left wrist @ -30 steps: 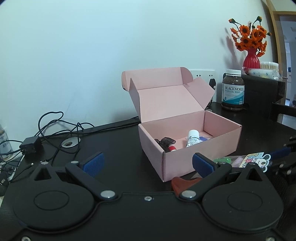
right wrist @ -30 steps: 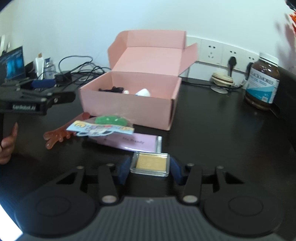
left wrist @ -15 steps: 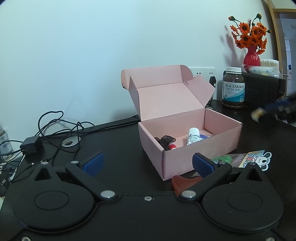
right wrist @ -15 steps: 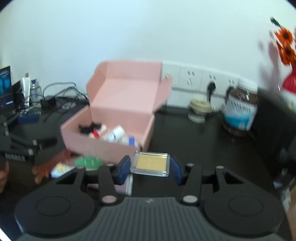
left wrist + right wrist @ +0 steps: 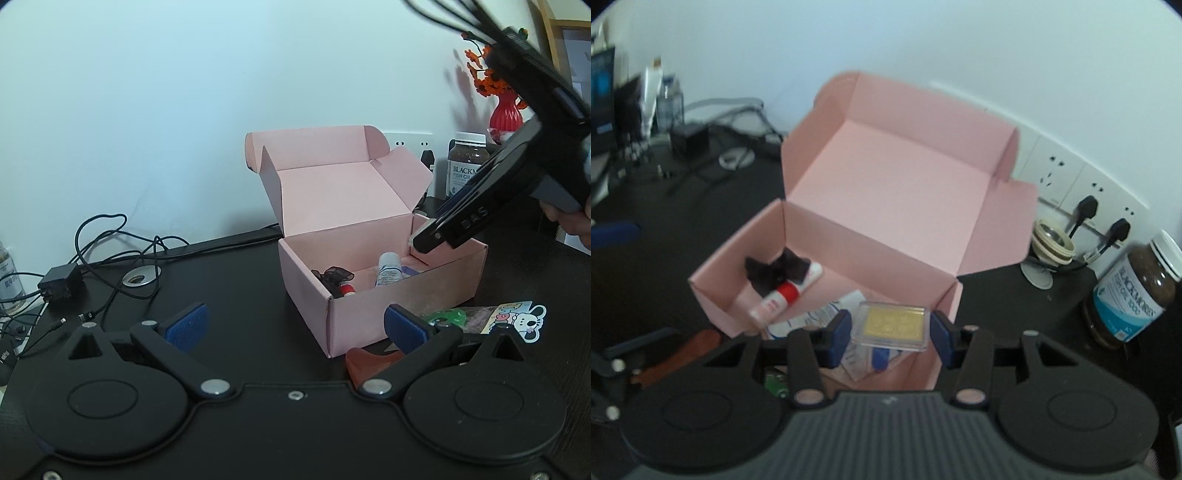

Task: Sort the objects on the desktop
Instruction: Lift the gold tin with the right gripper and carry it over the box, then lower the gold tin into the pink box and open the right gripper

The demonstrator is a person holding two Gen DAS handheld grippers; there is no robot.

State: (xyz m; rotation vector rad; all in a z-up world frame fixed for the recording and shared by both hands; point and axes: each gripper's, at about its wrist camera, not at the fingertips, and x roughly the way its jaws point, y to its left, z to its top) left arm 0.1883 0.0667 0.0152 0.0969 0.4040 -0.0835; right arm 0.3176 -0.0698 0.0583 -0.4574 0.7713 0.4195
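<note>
Left wrist view: left gripper [image 5: 293, 326] held low and level over the desk [image 5: 221, 280], jaws spread wide with nothing between the blue pads, probably parked there to stay out of the way. Ahead, pink box [image 5: 369, 310] with lid folded back against the wall, so the mouth stays free for loading from above. Inside, a black clip [image 5: 332, 275], a red-capped tube [image 5: 346, 290] and a white bottle [image 5: 388, 269], pushed toward the near-left end. Unsorted on the desk just right of the box: green toy [image 5: 445, 317], sticker [image 5: 521, 321], brown scraper [image 5: 371, 365] partly under the right pad. Right gripper [image 5: 424, 242] slanting down from upper right, tip over the box's far-right corner; a hand's fingers [image 5: 570, 221] on its grip.

Right wrist view: right gripper [image 5: 892, 332] clamped on a clear case [image 5: 892, 325] with a gold insert, pads pressing its two short sides, case flat and face up so as to land flat. Case above the box's [image 5: 831, 236] near-right end, over a white paper packet [image 5: 827, 314], away from clip [image 5: 775, 267] and tube [image 5: 783, 293]; seemingly aimed at the freest floor. Not yet set down or let go. Jar [image 5: 1134, 295] and sockets [image 5: 1086, 195] off to the right, clear of the path.
</note>
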